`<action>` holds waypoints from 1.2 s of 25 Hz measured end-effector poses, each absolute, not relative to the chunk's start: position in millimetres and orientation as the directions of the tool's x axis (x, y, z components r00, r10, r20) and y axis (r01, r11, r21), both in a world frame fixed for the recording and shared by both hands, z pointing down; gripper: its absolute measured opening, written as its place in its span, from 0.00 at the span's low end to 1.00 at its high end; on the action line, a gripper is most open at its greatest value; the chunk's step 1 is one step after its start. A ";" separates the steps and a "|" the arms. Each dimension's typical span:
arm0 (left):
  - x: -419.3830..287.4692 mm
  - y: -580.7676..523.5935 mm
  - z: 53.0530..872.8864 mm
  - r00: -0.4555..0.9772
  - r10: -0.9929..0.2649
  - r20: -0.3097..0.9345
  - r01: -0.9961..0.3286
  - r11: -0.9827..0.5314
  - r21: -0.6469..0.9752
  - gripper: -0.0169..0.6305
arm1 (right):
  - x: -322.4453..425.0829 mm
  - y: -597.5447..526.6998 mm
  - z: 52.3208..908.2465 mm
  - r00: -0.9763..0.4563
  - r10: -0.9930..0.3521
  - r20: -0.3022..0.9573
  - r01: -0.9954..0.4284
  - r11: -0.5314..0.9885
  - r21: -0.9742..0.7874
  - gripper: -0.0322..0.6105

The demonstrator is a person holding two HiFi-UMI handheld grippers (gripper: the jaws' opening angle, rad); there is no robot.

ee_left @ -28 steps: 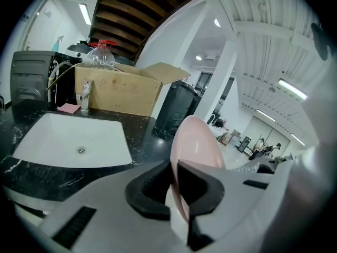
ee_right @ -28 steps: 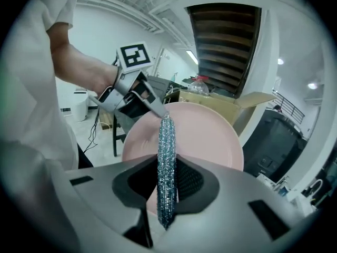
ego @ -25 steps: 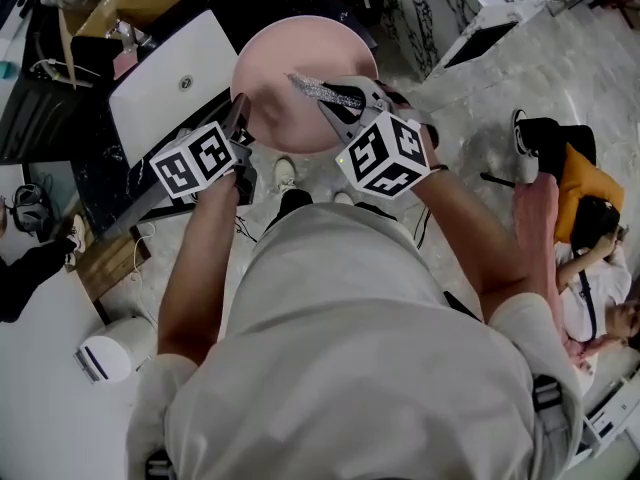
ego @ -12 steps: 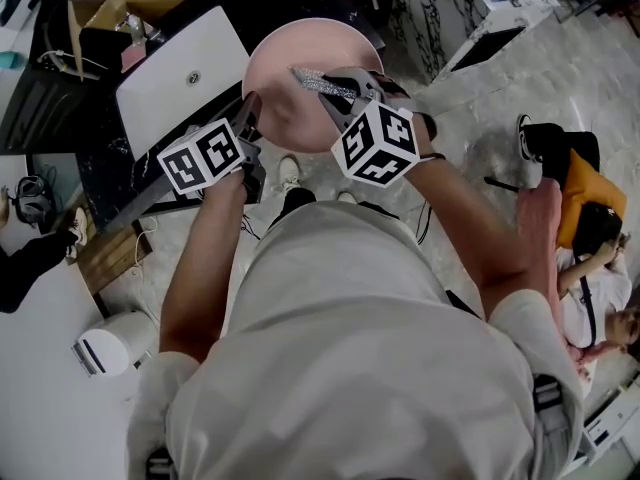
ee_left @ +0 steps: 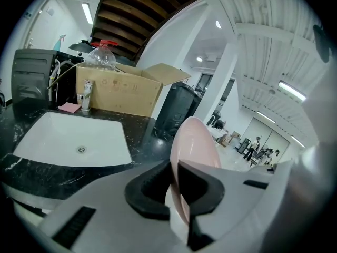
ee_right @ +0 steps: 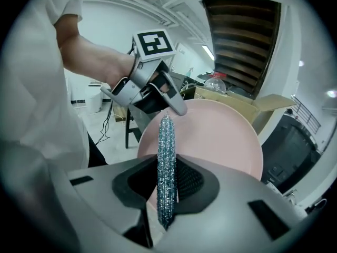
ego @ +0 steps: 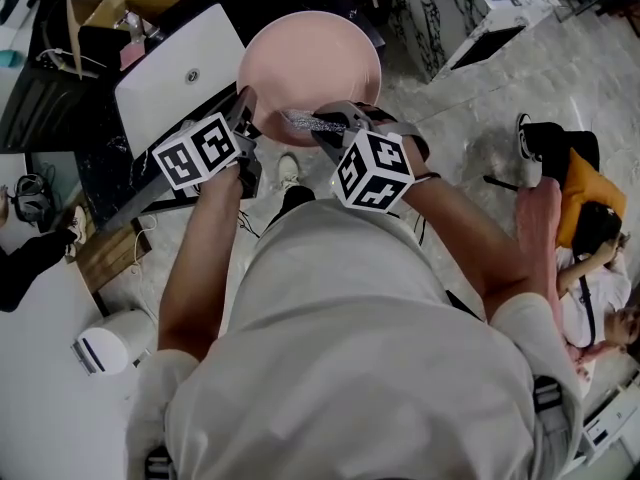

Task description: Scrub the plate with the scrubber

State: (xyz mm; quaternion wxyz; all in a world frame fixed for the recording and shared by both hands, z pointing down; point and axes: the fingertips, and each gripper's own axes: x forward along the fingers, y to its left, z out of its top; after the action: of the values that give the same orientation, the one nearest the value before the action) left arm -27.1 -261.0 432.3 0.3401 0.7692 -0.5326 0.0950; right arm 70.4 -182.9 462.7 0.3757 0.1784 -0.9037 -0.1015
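A round pink plate (ego: 310,63) is held up over the dark counter edge, facing me. My left gripper (ego: 245,113) is shut on its left rim; in the left gripper view the plate (ee_left: 197,141) stands edge-on between the black pads (ee_left: 152,186). Those jaws have eased slightly wider lately, and the pads still press on the rim. My right gripper (ego: 322,126) is shut on a flat, glittery silver scrubber (ego: 303,122), which lies against the plate's near rim. In the right gripper view the scrubber (ee_right: 166,162) stands upright in front of the plate (ee_right: 221,136), its tip close to the left gripper (ee_right: 155,96).
A white sink (ego: 175,73) is set in the black counter (ego: 100,183) left of the plate, with a cardboard box (ee_left: 121,91) and a faucet (ee_left: 87,94) behind it. A person (ego: 590,248) sits on the floor at the right. A white appliance (ego: 105,353) stands at the lower left.
My right gripper has drawn the scrubber from the middle of the plate down to its near rim. The left gripper and the plate have stayed put.
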 end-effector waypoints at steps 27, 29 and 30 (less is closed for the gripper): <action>-21.2 -258.2 437.9 0.418 -0.747 0.516 -0.884 -0.205 0.419 0.06 | 61.0 -181.5 466.5 -0.634 -0.368 0.681 -0.127 0.917 0.378 0.17; -23.4 -261.2 436.7 0.417 -0.749 0.515 -0.885 -0.205 0.418 0.06 | 59.0 -172.7 471.0 -0.641 -0.320 0.697 -0.095 0.935 0.342 0.17; -23.5 -262.2 436.4 0.415 -0.749 0.517 -0.887 -0.207 0.413 0.06 | 59.5 -171.5 470.3 -0.647 -0.308 0.698 -0.095 0.940 0.328 0.17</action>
State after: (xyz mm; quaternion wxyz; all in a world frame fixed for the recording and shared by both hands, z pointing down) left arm -23.5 -262.2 436.4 0.3387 0.7700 -0.5310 0.1019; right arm 59.5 -171.5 470.3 0.4050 0.1122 -0.8978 -0.1320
